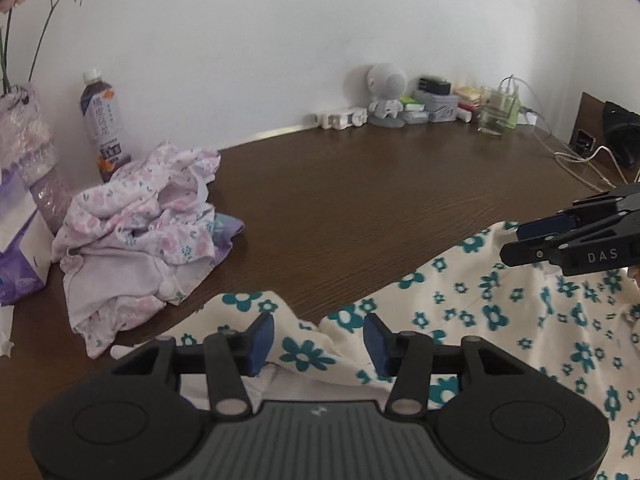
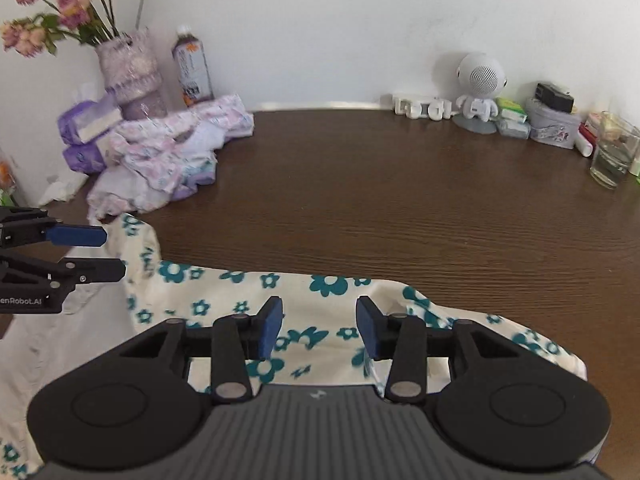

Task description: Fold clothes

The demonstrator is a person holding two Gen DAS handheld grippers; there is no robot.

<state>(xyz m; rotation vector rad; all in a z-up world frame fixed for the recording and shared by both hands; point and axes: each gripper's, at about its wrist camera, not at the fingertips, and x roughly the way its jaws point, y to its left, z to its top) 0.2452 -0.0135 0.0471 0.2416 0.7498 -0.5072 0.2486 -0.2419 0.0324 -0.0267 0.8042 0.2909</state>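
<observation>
Dark wood-grain table [image 2: 400, 208] against a plain white wall [image 2: 320, 20].
You face a bright, evenly lit wall; a vase of flowers [image 2: 128, 76], bottle [image 2: 192, 68], and small white figurine [image 2: 478, 92] line the table's far edge.

Both grippers, left gripper [image 1: 319, 338] and right gripper [image 2: 319, 326], have black linkage arms with silver pivot pins, blue finger pads [image 2: 271, 327] and ribbed grey bodies; white lettering marks their sides

The flowered garment [image 2: 328, 312] runs under both gripper bodies and off the near edge. The bottle [image 1: 105, 124] has its base hidden behind the pink clothes pile [image 1: 148, 228]. The flowers [image 2: 52, 8] are blurred at far left.
</observation>
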